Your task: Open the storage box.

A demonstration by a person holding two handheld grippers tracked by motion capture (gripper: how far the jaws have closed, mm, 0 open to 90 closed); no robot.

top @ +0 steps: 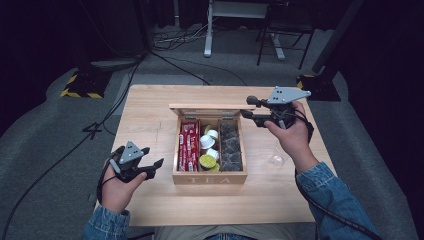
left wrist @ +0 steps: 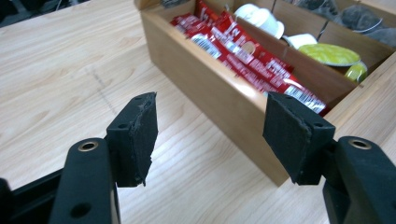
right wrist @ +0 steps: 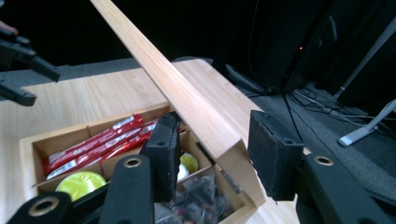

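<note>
A wooden tea box (top: 210,178) stands open in the middle of the table, its lid (top: 205,106) raised upright at the back. Red sachets (top: 188,145) fill its left compartment, white and yellow-green capsules (top: 209,150) the middle one, dark tea bags (top: 230,147) the right one. My right gripper (top: 246,107) is at the lid's right end. In the right gripper view the lid's edge (right wrist: 187,93) runs between the jaws of the right gripper (right wrist: 215,154), with a gap at the right pad. My left gripper (top: 154,157) hovers open left of the box, empty, facing the box wall (left wrist: 210,79) with the left gripper (left wrist: 210,130) jaws spread.
A small clear plastic piece (top: 276,160) lies on the table (top: 150,110) right of the box, under my right hand. Bare wood lies left of and in front of the box. Beyond the table are cables, stand bases and a grey floor.
</note>
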